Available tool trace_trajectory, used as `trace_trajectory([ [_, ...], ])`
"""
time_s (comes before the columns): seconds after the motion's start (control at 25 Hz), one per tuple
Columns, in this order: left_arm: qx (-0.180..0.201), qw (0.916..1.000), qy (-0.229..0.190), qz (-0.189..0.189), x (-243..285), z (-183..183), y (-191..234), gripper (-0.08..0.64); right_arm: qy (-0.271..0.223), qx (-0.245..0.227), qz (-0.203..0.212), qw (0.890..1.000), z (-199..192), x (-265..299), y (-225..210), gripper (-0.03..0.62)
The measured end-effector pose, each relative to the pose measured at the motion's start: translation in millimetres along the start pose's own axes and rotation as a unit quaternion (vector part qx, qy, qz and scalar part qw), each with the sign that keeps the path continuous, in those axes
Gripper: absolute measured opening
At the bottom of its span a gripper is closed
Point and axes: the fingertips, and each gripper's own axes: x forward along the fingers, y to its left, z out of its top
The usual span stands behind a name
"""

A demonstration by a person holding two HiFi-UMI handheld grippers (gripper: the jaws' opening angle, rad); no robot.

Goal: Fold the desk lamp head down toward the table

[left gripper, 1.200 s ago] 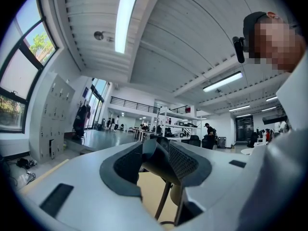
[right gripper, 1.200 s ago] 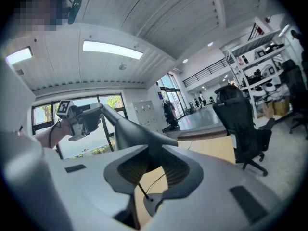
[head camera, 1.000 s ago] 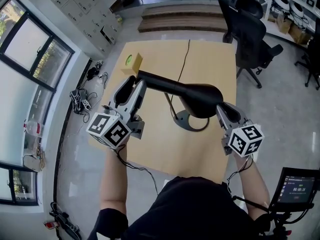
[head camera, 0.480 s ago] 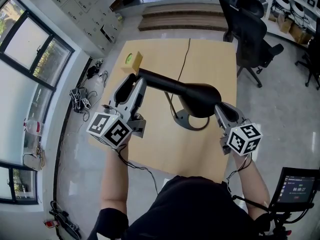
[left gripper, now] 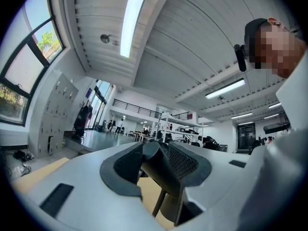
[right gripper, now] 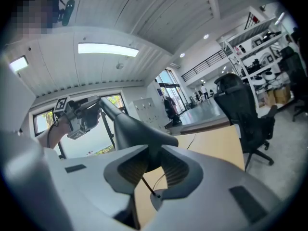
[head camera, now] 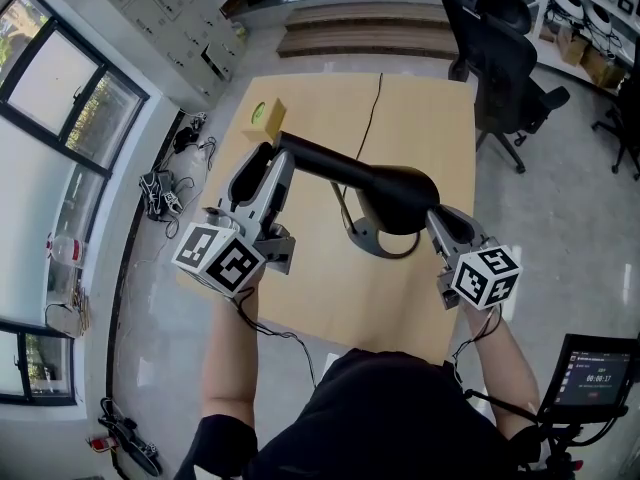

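Two tools are clamping the black desk lamp (head camera: 345, 173) (its base (head camera: 368, 238) is sitting on the surface (head camera: 320, 298)): the left tool (head camera: 272, 158) is pinching the far end of the arm (head camera: 315, 158), and the right tool (head camera: 445, 223) is pinching the raised head (head camera: 400, 196).

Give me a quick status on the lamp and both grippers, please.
Left gripper clamped on lamp arm. Right gripper clamped on lamp head. Head raised above table, not yet down. Yellow box at far corner, clear.
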Motion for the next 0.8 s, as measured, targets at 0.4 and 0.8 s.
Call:
trace_trajectory([
  [0.4, -0.003, 1.0000, -0.005, -0.002, -3.0, 4.9, -2.6, 0.172, 0.008, 0.002, 0.005, 1.000, -6.3, 3.2, 5.8, 0.072],
  [0.8, -0.007, 0.9999, -0.010, -0.003, -4.8, 7.1, -3.4, 0.172, 0.016, -0.007, 0.006, 1.000, -11.0, 6.9, 9.9, 0.071],
])
